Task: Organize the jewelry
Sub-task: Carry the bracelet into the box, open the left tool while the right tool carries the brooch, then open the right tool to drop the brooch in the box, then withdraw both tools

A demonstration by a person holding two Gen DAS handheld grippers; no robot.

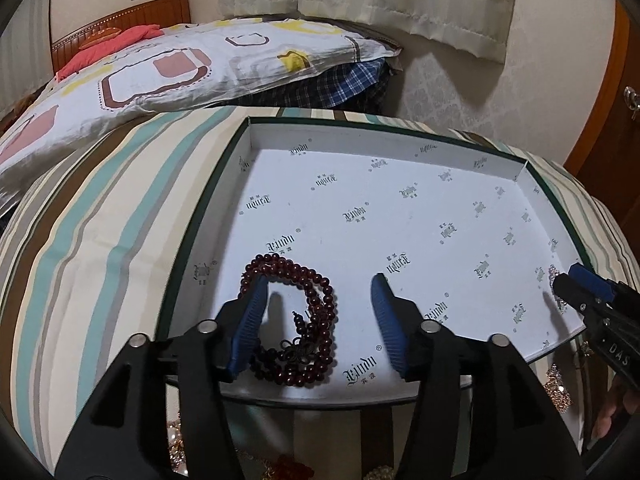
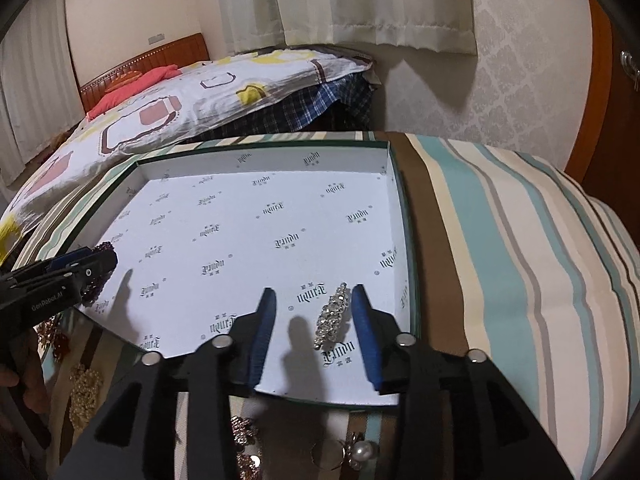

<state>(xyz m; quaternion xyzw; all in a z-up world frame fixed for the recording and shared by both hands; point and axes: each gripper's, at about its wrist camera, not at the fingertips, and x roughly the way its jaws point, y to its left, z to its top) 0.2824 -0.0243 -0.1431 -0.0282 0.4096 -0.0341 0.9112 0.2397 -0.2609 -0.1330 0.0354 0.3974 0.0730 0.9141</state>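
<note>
Progress, as judged: two pieces lie in the shallow white printed cardboard box lid (image 1: 360,208) on the striped cloth-covered tabletop (image 1: 100,220): one coiled dark-red wooden bead strand (image 1: 316,312) at near left, one clear rhinestone bar brooch (image 2: 334,314) at near right. Left gripper (image 1: 320,320) and right gripper (image 2: 314,332) each stand apart, pads clear of their piece. Left to sort: several gold, pearl and red pieces on the cloth nearer than the lid; at least five, exact count unclear.

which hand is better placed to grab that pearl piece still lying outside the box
Right, probably: the pearl piece lies just below the open right gripper, outside the box.
</note>
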